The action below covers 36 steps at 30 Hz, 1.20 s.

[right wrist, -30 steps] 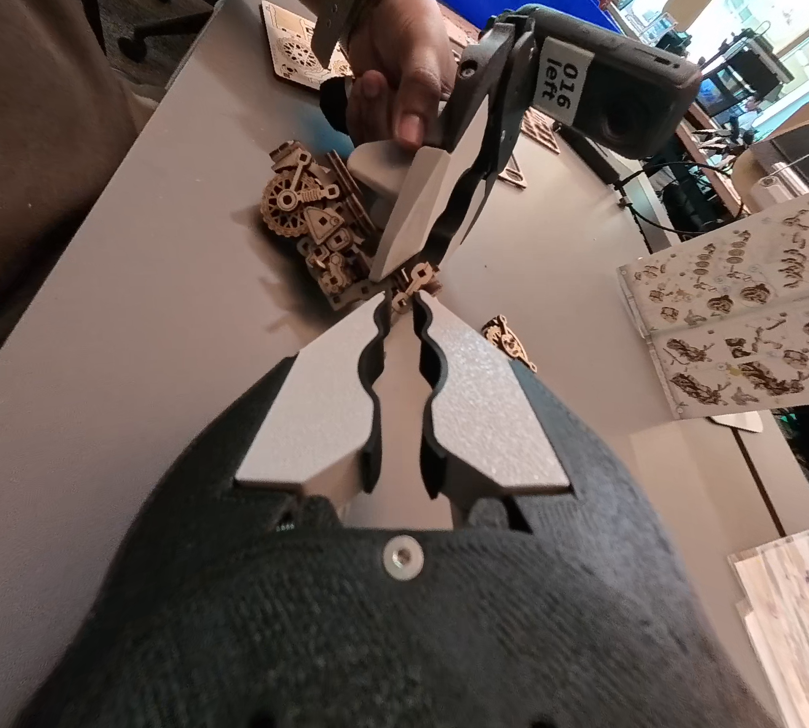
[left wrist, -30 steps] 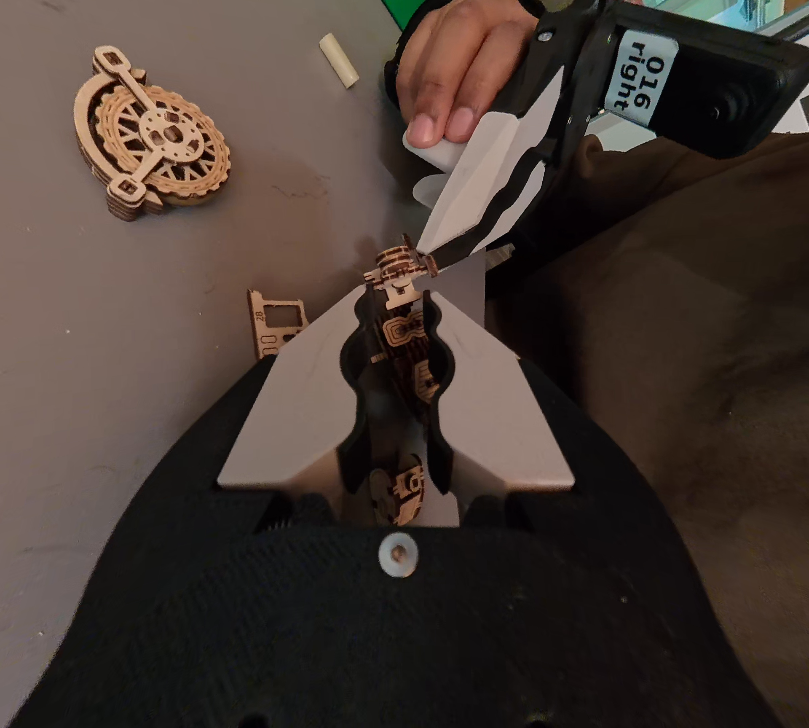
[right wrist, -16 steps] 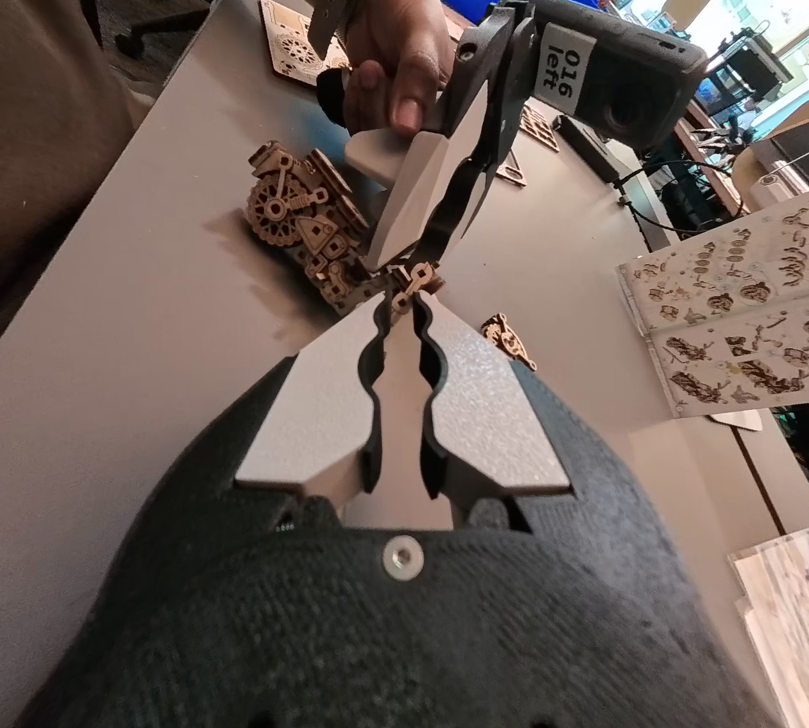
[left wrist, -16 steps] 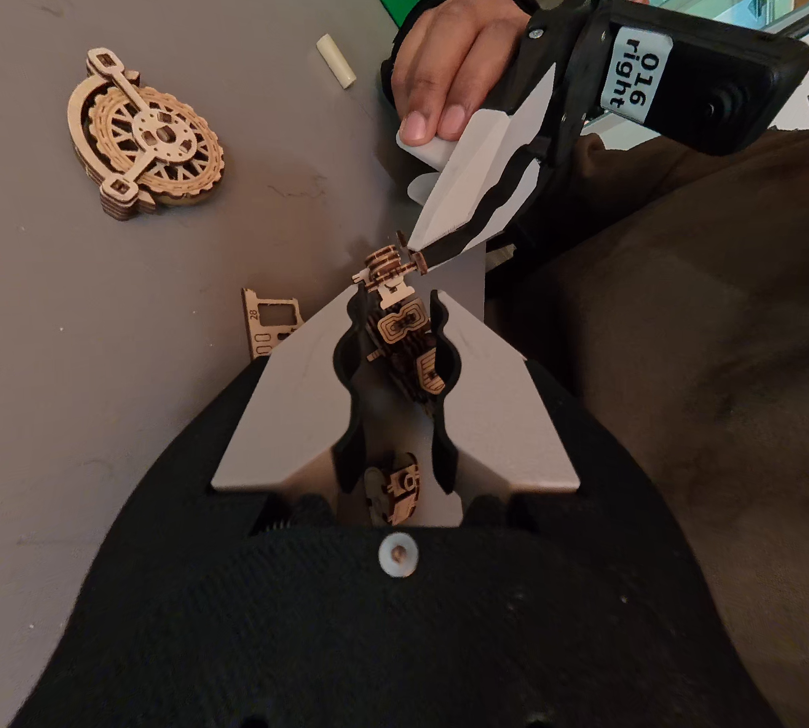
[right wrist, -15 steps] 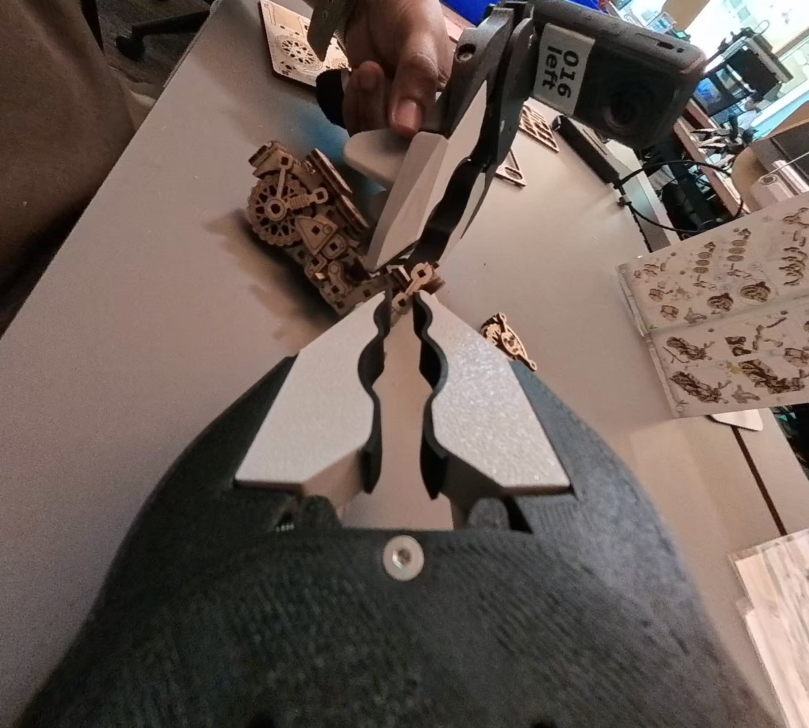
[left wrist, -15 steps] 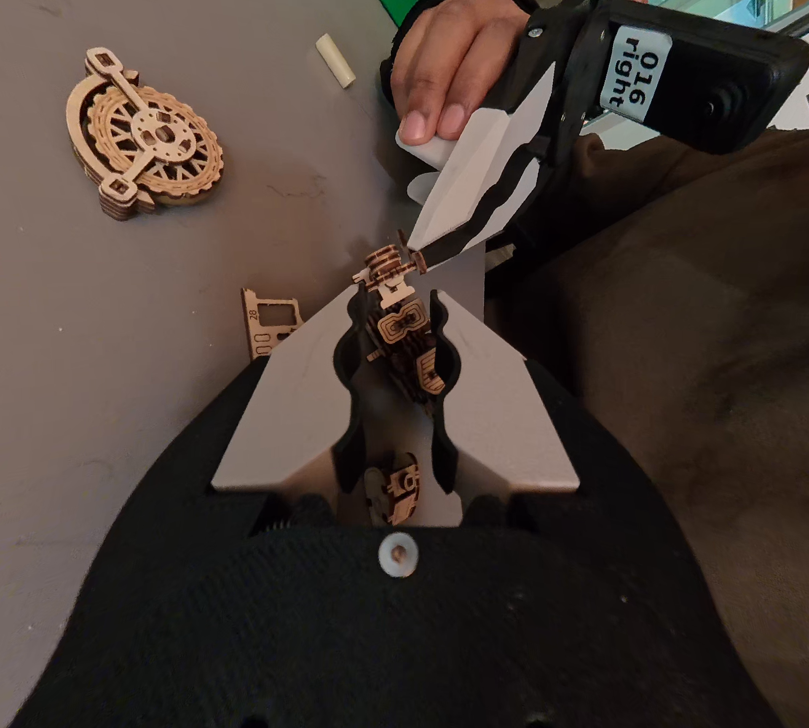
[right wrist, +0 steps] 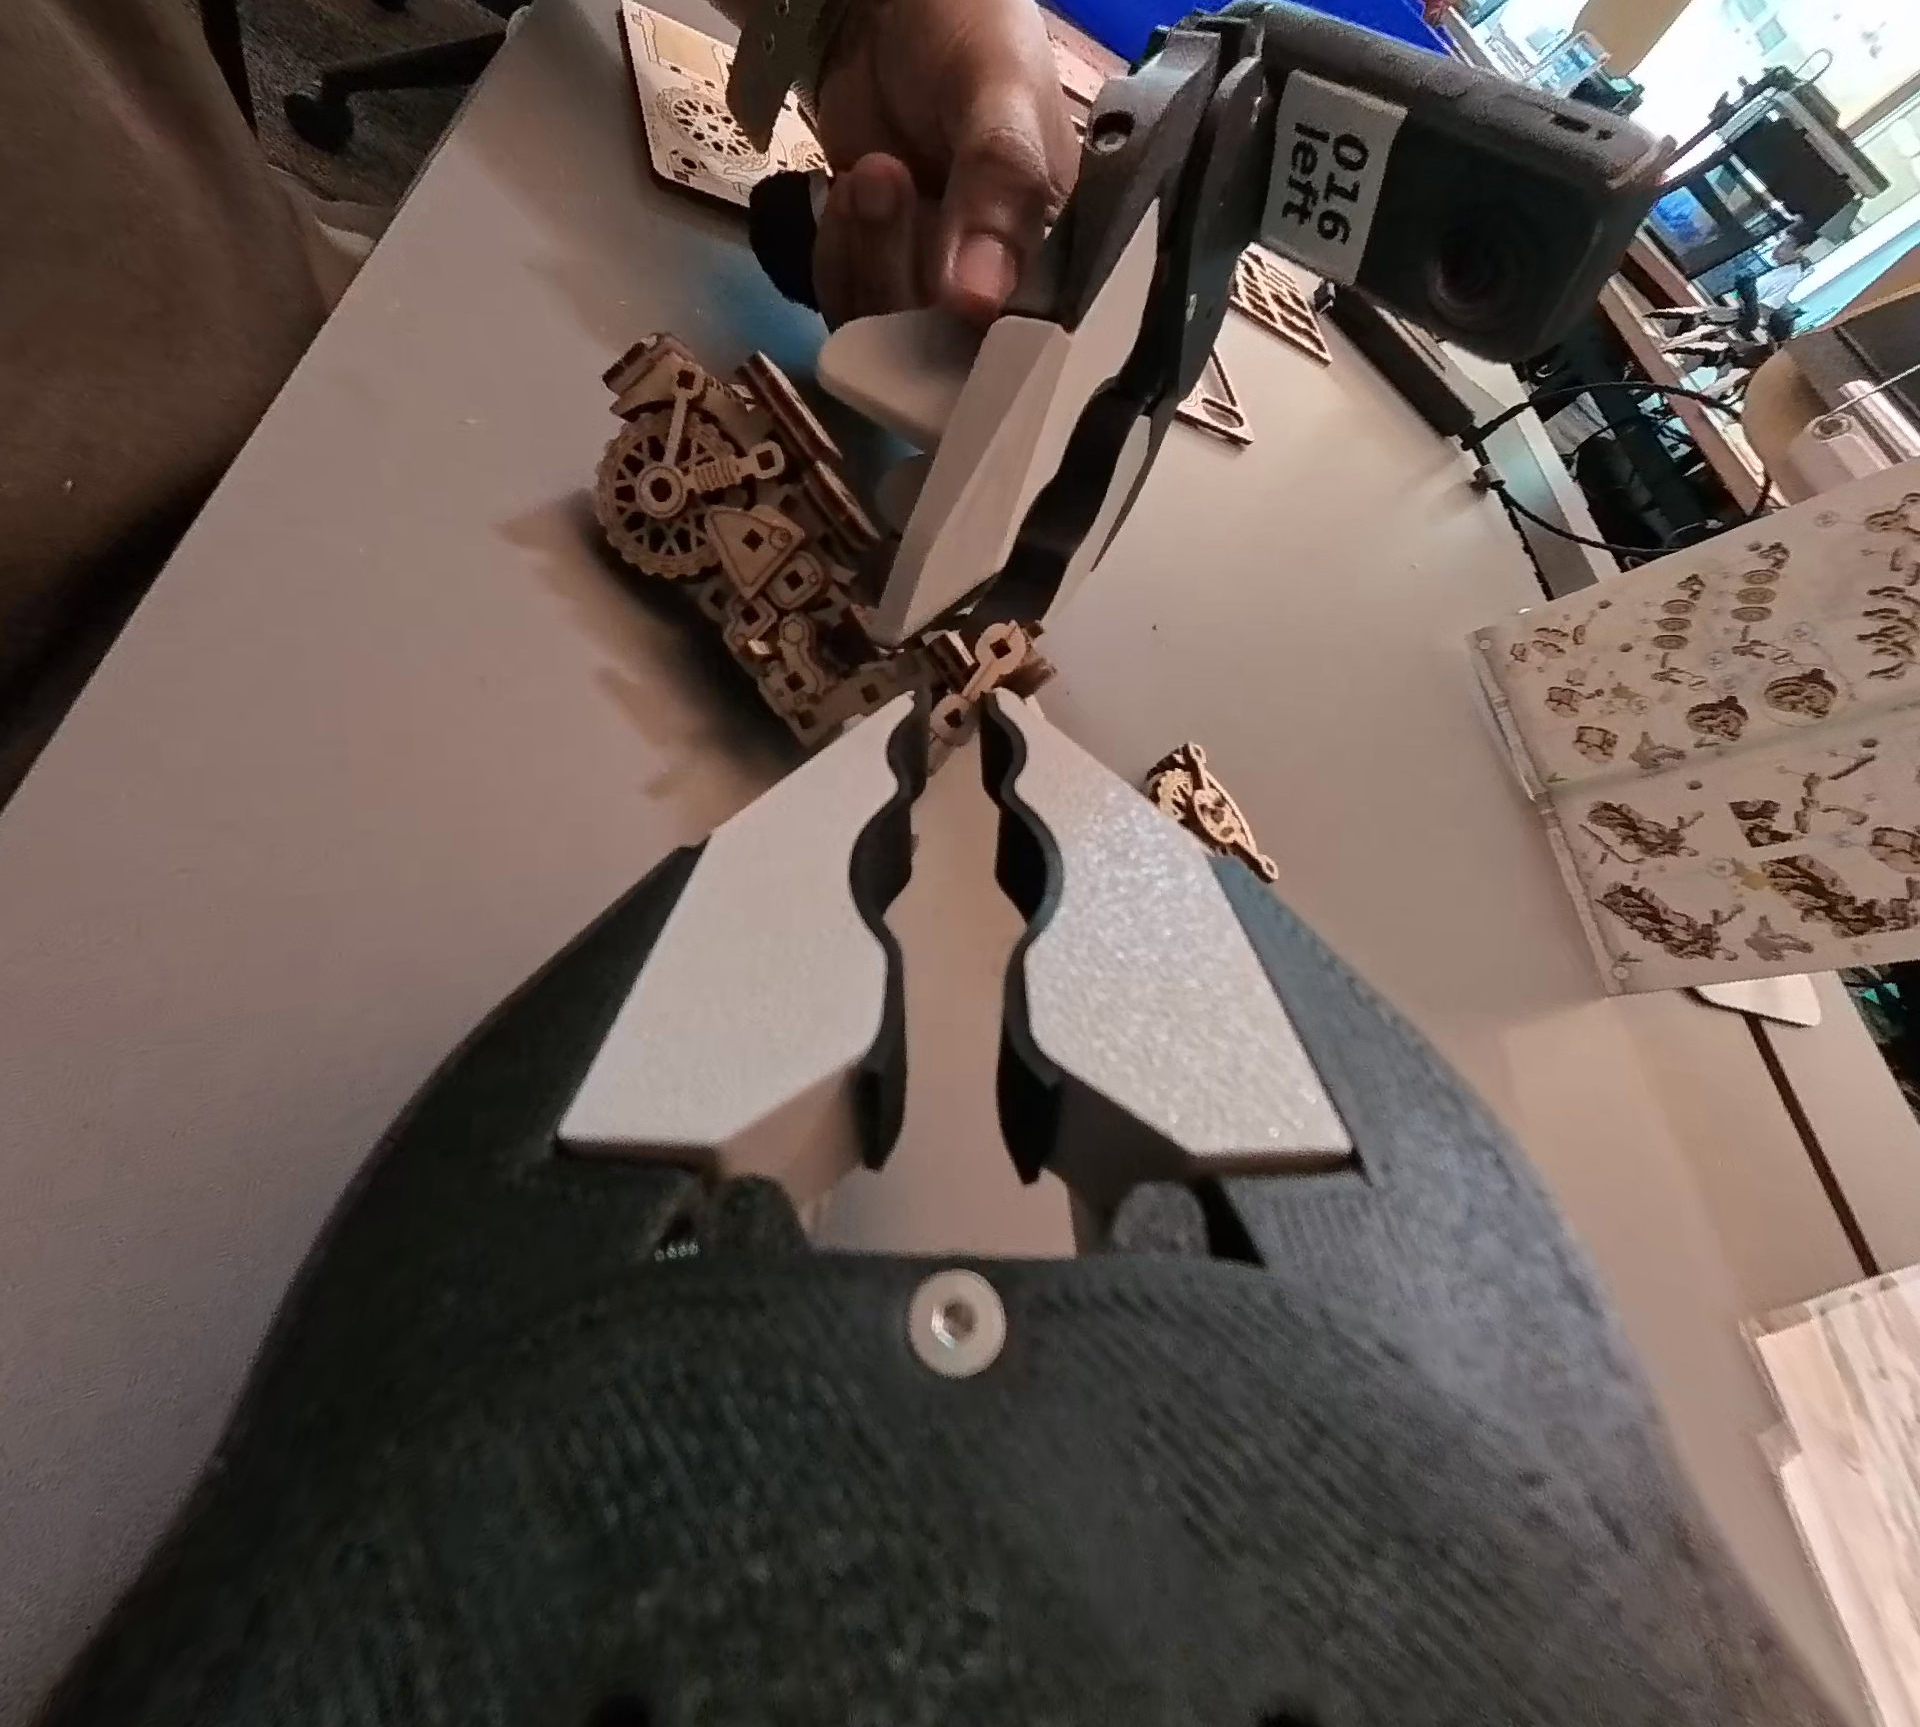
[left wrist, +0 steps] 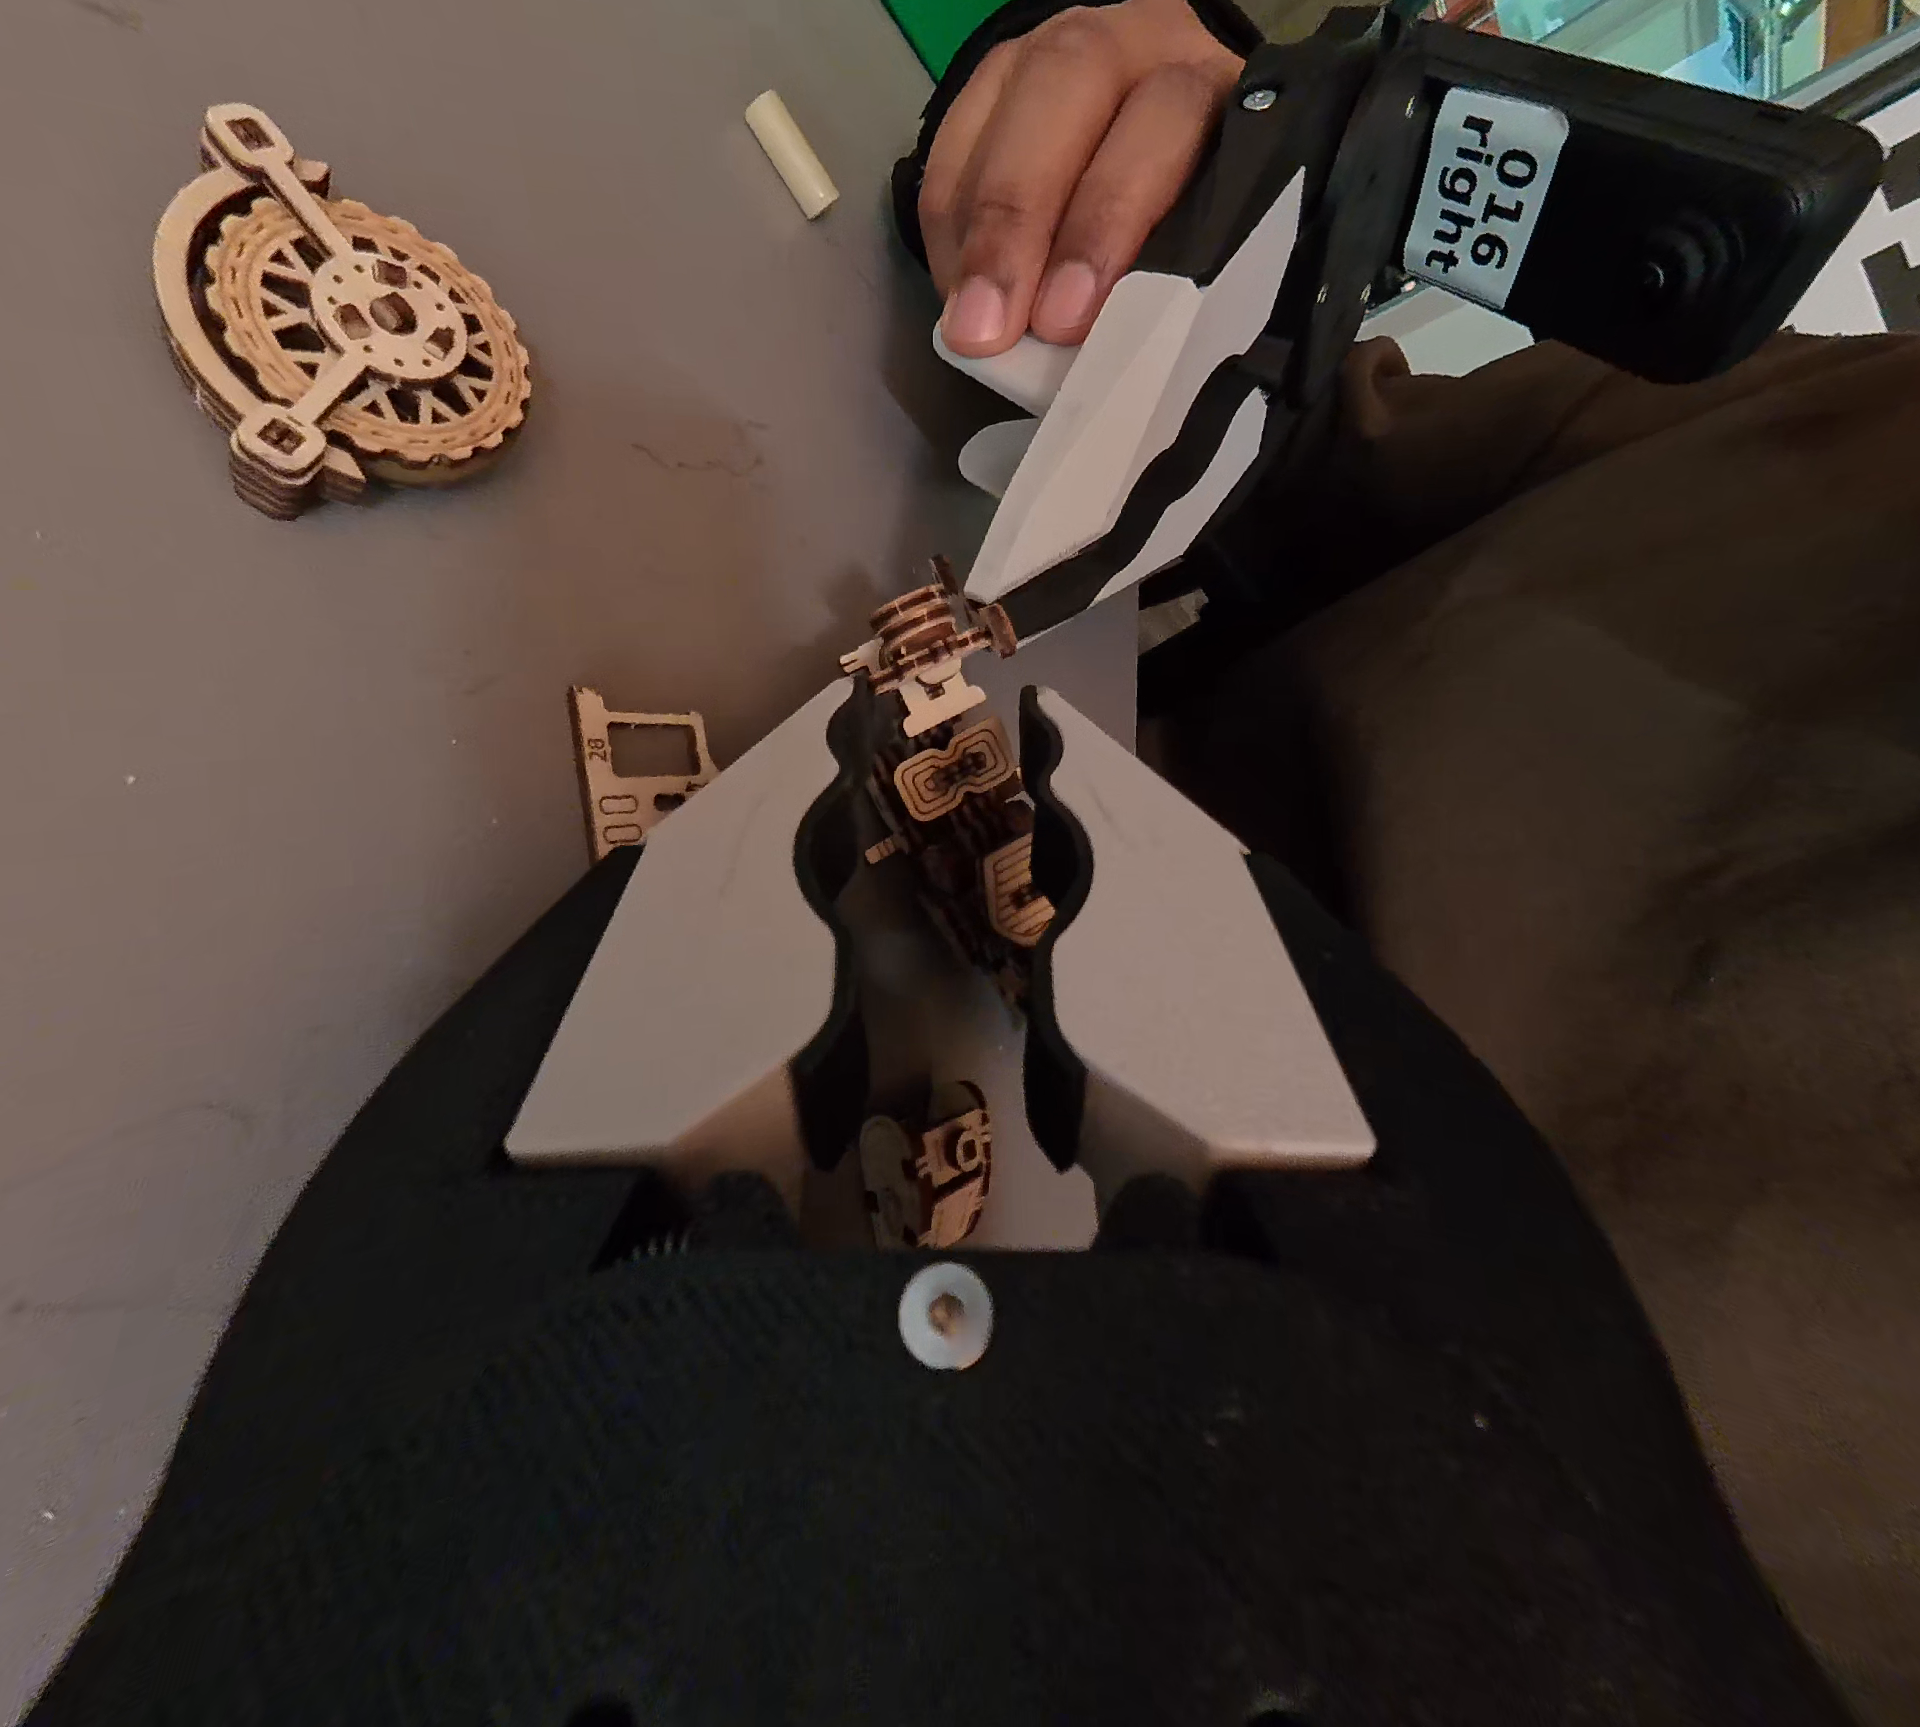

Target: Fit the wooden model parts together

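Observation:
My left gripper (left wrist: 940, 703) is shut on a wooden model (left wrist: 956, 810) of layered gears and plates, held just above the grey table (left wrist: 312, 898). My right gripper (left wrist: 995, 615) comes in from the upper right, shut on a small wooden part (left wrist: 925, 630) that touches the model's front end. In the right wrist view my right gripper (right wrist: 951, 713) pinches the small part (right wrist: 987, 678) at its tips. There the left gripper (right wrist: 940, 628) reaches down from above onto the model (right wrist: 717, 524).
A wooden gear-wheel assembly (left wrist: 332, 306), a flat wooden piece (left wrist: 634, 768) and a white peg (left wrist: 790, 155) lie on the table. An instruction sheet (right wrist: 1714, 794), a small gear piece (right wrist: 1210, 810) and a cut-out wooden sheet (right wrist: 696, 98) lie farther off. The table edge (right wrist: 260, 451) runs close on my left. The grippers are tip to tip, or close to it.
Both grippers stay joined at the small part. The model has swung slightly left and up in the right wrist view, and the left gripper has tilted a little with it.

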Available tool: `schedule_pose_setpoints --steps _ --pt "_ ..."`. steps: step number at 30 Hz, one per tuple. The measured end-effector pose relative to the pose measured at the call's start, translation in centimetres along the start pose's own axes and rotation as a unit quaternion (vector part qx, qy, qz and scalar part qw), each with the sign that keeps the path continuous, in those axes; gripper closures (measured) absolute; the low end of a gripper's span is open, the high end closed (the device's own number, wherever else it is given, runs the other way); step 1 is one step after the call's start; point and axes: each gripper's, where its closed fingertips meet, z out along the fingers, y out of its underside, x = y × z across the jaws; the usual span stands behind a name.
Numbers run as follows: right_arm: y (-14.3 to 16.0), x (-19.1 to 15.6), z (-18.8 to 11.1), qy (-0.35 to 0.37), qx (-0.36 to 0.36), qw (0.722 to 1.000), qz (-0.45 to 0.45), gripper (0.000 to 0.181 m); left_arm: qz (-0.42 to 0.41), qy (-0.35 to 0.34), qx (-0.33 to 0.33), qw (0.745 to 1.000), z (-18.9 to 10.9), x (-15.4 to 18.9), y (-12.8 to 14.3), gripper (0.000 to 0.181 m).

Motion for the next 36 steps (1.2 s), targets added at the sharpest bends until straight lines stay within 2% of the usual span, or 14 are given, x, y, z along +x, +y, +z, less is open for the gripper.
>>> schedule_pose_setpoints --steps 9,19,24,36 --pt "0.0 0.0 0.0 0.002 0.000 1.000 -0.001 0.173 -0.002 0.000 0.001 1.000 0.0 0.0 0.0 0.155" --pt "0.0 0.1 0.0 0.004 0.000 1.000 -0.001 0.174 0.010 -0.033 0.003 0.999 -0.7 -0.4 -0.2 0.152" --pt "0.0 0.1 0.1 0.004 0.001 1.000 -0.001 0.174 0.002 -0.022 0.019 1.000 -1.0 0.1 -0.6 0.152" --pt "0.0 0.0 0.0 0.007 -0.002 1.000 -0.008 0.174 -0.011 -0.026 0.038 0.999 -0.7 -0.3 -0.9 0.159"
